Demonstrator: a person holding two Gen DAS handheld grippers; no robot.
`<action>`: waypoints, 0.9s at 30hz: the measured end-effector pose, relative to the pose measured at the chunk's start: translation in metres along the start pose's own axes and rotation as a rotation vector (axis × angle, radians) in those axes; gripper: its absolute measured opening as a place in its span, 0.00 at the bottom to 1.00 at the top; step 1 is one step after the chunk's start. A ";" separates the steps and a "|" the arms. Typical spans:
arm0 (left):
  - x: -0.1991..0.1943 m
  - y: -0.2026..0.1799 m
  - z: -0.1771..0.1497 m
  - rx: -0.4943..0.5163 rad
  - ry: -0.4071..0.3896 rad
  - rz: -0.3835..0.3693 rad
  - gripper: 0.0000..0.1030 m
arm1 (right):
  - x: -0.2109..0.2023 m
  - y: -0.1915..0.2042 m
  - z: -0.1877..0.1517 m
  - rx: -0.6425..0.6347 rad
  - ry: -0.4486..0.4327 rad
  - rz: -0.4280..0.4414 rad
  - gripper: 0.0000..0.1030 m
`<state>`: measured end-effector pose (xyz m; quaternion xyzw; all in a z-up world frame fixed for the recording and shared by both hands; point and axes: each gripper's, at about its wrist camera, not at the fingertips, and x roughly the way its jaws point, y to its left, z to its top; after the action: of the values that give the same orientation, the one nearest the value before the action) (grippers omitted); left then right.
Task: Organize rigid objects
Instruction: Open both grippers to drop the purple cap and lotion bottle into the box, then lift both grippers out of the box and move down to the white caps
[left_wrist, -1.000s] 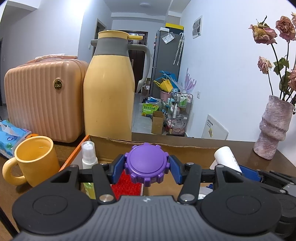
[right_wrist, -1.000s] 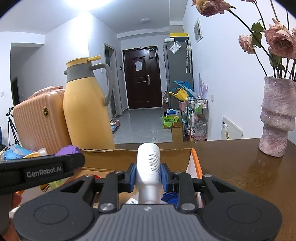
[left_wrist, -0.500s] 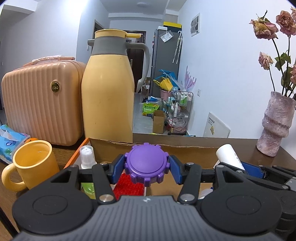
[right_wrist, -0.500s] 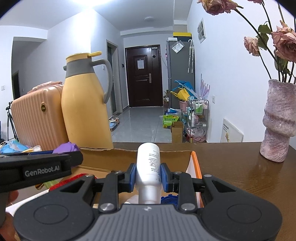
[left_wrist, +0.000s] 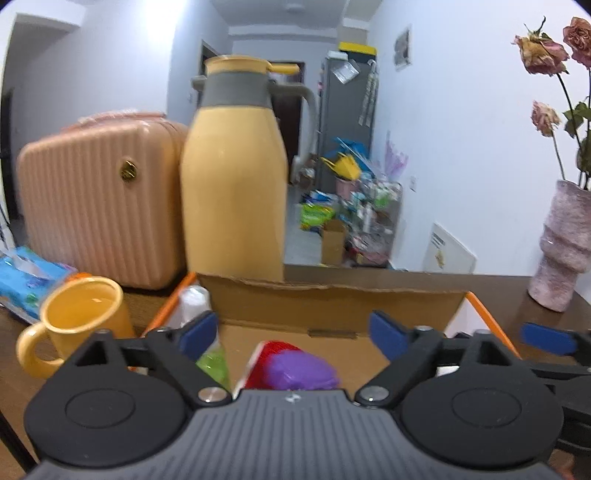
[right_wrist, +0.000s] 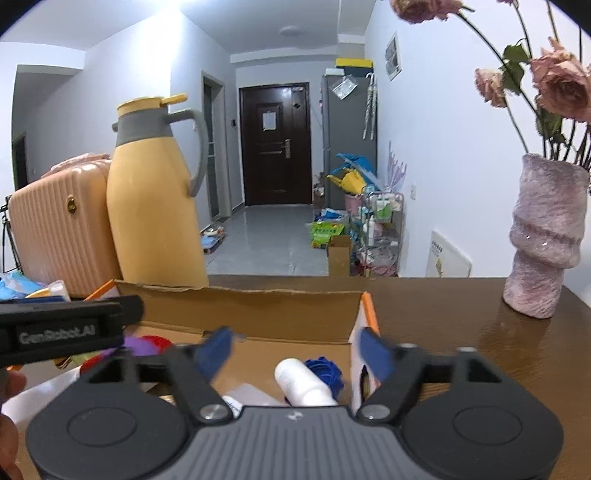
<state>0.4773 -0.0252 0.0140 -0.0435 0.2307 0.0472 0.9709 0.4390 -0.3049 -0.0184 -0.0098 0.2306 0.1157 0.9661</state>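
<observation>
An open cardboard box (left_wrist: 332, 299) with orange edges sits on the brown table. My left gripper (left_wrist: 293, 330) is open above it. The purple knob-shaped lid (left_wrist: 301, 371) lies in the box below the jaws, on a red object (left_wrist: 266, 356). A small spray bottle (left_wrist: 192, 302) with green liquid stands at the box's left side. My right gripper (right_wrist: 295, 349) is open over the same box (right_wrist: 258, 310). The white bottle (right_wrist: 303, 382) lies in the box below it, next to a blue lid (right_wrist: 327, 371).
A tall yellow thermos jug (left_wrist: 234, 177) and a peach suitcase (left_wrist: 96, 199) stand behind the box. A yellow mug (left_wrist: 79, 317) and a blue tissue pack (left_wrist: 26, 273) are at the left. A pink vase (right_wrist: 546, 236) with dried roses stands at the right.
Both grippers have opened. The purple lid has dropped from the left jaws into the box. The white bottle has dropped from the right jaws into the box.
</observation>
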 end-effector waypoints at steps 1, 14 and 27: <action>-0.001 0.000 0.000 -0.005 -0.008 0.016 1.00 | -0.001 0.000 0.000 0.001 -0.003 -0.003 0.92; -0.006 0.002 0.000 -0.013 -0.030 0.066 1.00 | -0.002 -0.002 0.002 -0.008 -0.009 -0.038 1.00; -0.004 0.005 0.000 -0.019 -0.031 0.070 1.00 | -0.004 -0.001 0.002 -0.010 -0.010 -0.050 1.00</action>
<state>0.4729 -0.0208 0.0154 -0.0439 0.2163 0.0840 0.9717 0.4366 -0.3063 -0.0153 -0.0198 0.2246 0.0925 0.9698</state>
